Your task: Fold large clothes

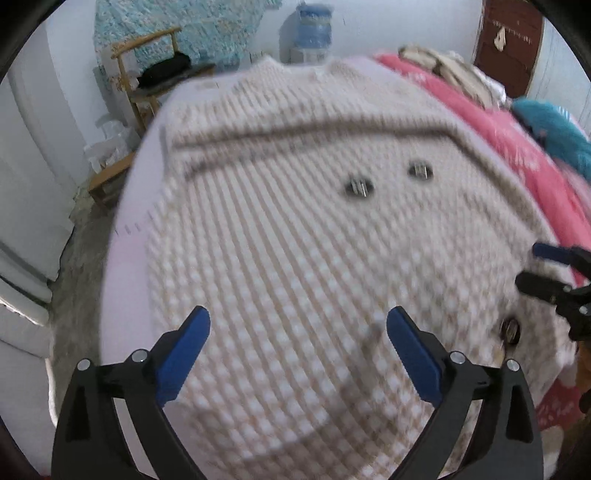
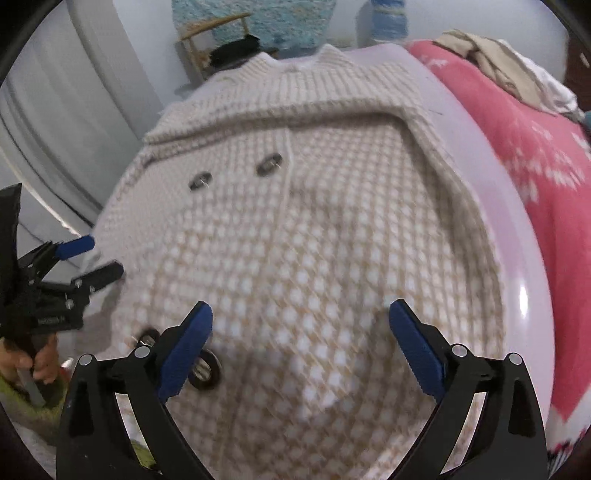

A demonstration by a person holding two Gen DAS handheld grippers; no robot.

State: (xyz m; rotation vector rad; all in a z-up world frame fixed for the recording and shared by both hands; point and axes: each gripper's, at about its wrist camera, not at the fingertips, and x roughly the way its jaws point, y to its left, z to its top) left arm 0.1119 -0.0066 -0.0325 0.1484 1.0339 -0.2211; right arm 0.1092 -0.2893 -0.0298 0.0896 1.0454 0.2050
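A large cream and beige checked knit coat (image 1: 295, 229) lies spread on a pale lilac board (image 1: 125, 280), collar at the far end, both sleeves folded across its chest. It also fills the right wrist view (image 2: 317, 240) on the board (image 2: 517, 258). Dark buttons (image 1: 359, 187) sit on the front. My left gripper (image 1: 298, 350) is open and empty above the coat's near left part. My right gripper (image 2: 300, 343) is open and empty above the near right part. Each gripper shows in the other's view, the right gripper (image 1: 535, 266) and the left gripper (image 2: 99, 258), both open.
A pink patterned blanket (image 2: 535, 155) lies right of the board, with beige and white clothes (image 2: 509, 70) piled on it and a teal item (image 1: 554, 129). A wooden chair (image 1: 147, 85) and a water dispenser (image 1: 314, 33) stand beyond. The floor (image 1: 81, 258) is left.
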